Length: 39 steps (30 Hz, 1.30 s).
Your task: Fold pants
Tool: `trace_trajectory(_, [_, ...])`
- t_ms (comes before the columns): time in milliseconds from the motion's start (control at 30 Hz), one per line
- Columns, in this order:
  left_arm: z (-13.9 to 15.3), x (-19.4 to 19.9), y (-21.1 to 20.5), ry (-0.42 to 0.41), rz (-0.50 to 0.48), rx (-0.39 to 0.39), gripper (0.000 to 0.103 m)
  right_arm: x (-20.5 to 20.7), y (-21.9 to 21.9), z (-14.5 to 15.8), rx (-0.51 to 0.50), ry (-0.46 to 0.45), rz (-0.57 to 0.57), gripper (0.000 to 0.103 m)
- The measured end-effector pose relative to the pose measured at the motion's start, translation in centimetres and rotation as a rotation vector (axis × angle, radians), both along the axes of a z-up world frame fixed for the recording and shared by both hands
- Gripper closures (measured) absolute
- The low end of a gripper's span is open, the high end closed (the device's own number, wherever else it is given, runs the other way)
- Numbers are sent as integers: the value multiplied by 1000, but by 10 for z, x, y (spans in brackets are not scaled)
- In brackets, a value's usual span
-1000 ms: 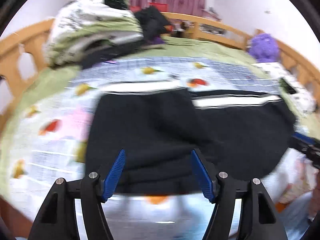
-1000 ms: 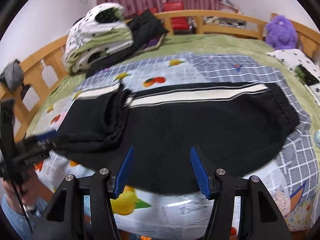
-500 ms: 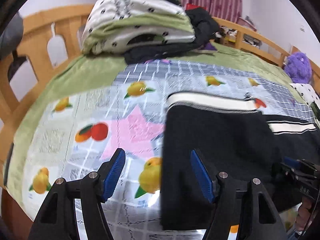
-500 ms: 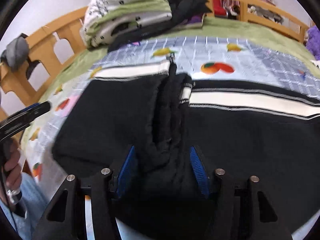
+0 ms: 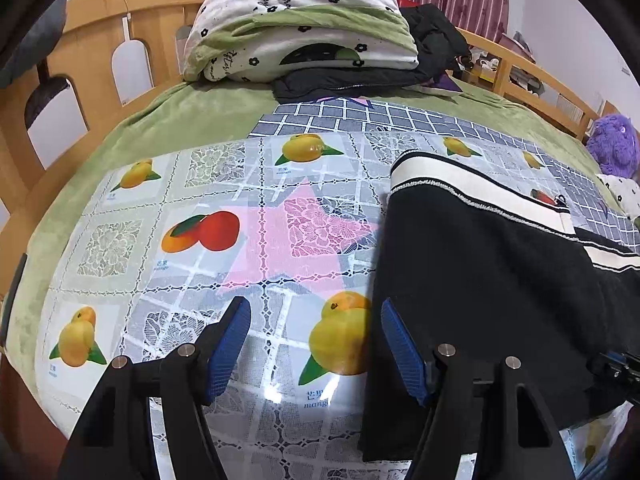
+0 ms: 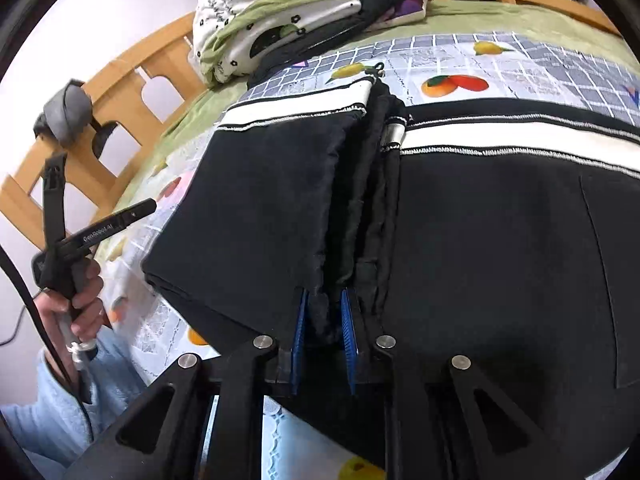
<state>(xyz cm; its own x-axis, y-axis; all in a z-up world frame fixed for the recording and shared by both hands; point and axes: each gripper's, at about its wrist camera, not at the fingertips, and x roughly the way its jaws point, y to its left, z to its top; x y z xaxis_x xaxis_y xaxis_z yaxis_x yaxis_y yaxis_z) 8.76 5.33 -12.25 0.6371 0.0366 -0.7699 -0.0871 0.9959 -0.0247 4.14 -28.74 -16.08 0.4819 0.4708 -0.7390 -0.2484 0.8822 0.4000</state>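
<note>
R hand-held gripper (image 6: 323, 322) clamped on pants (image 6: 480, 240); L hand-held gripper (image 5: 312, 344) agape; bedding pile (image 5: 304, 24) behind

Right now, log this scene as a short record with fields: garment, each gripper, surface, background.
garment: black pants with a white side stripe, partly folded, one end laid back over the rest
right gripper: shut on a bunched ridge of the pants
left gripper: open, over the fruit-print cloth, its right finger at the pants' edge
surface: bed with a green blanket
background: folded bedding, purple plush toy
</note>
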Motion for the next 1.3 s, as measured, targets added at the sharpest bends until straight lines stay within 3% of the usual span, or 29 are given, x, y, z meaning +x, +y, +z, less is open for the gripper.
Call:
trace_trajectory(33, [2, 0, 0, -6, -2, -3, 37, 0, -1, 4, 6, -11, 0, 79])
trace_trajectory(100, [5, -2, 1, -20, 0, -7, 37, -1, -6, 17, 14, -53, -22, 48])
trace_trajectory(167, [6, -1, 4, -22, 7, -19, 37, 3, -12, 24, 24, -113, -87, 39])
trace_trajectory(333, [6, 1, 11, 0, 25, -89, 37, 48, -4, -10, 27, 26, -121, 39])
trace_trajectory(367, [7, 0, 12, -2, 26, -102, 37, 55, -1, -21, 28, 61, -130, 44])
trace_trajectory(400, [9, -1, 12, -6, 24, -112, 37, 55, 0, -20, 23, 30, -145, 77])
trace_trajectory(433, [11, -1, 11, -12, 19, -119, 37, 54, 2, -18, 22, 22, -125, 85])
trace_trajectory(500, [12, -3, 9, -20, 6, -129, 37, 49, -8, -7, 81, -1, -114, 89])
trace_trajectory(567, [13, -4, 6, -17, -16, -146, 37, 36, -35, 14, 193, -42, -136, 89])
trace_trajectory(633, [14, -6, 1, -18, -37, -161, 37, 19, -58, 32, 214, -73, -176, 89])
trace_trajectory(733, [16, -8, -11, -22, -79, -148, 37, -6, -79, 37, 118, -73, -211, 88])
trace_trajectory(900, [16, -14, -39, -17, -144, -97, 37, -4, -72, -9, -50, 50, -212, 69])
trace_trajectory(1033, [20, -29, -59, -29, -231, -126, 37, -17, -80, 4, -25, 4, -222, 69])
trace_trajectory(1133, [3, -32, -73, 13, -250, -122, 37, -33, -88, 16, -21, -89, -259, 56])
trace_trajectory(1233, [-32, -29, -86, 119, -232, -84, 36, -25, -80, -10, -60, -3, -237, 56])
trace_trajectory(1300, [-40, -32, -92, 111, -229, -29, 32, -28, -73, -11, -112, -40, -227, 56])
